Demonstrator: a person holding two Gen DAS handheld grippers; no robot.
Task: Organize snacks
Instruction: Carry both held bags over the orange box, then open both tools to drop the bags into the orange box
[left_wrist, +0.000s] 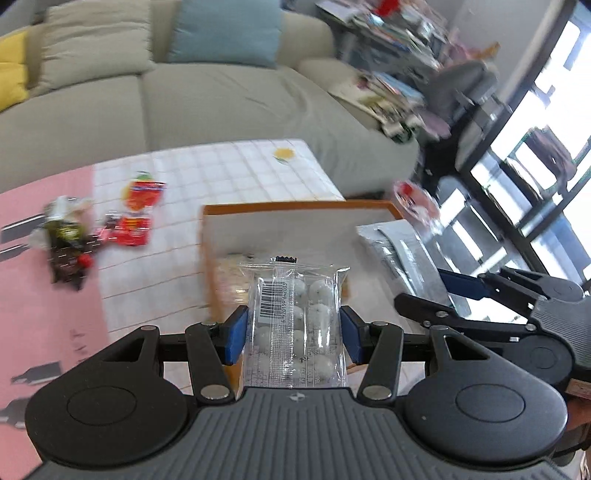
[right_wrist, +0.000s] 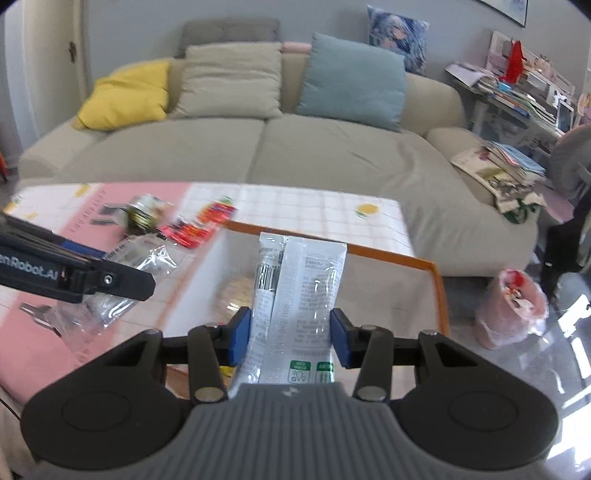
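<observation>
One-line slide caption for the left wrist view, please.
Left gripper clamps a clear pack of white candies above the orange-rimmed tray; more snacks lie on the table.

Both wrist cameras sit low and close over the near edge of the table (left_wrist: 229, 173), facing the far sofa (right_wrist: 258, 147). The left view is tilted toward the window at right. The right view looks squarely ahead. Both views share the orange-rimmed box (left_wrist: 295, 207) (right_wrist: 439, 280), the scattered snack packets (left_wrist: 136, 218) (right_wrist: 192, 229), and each other's gripper.
</observation>
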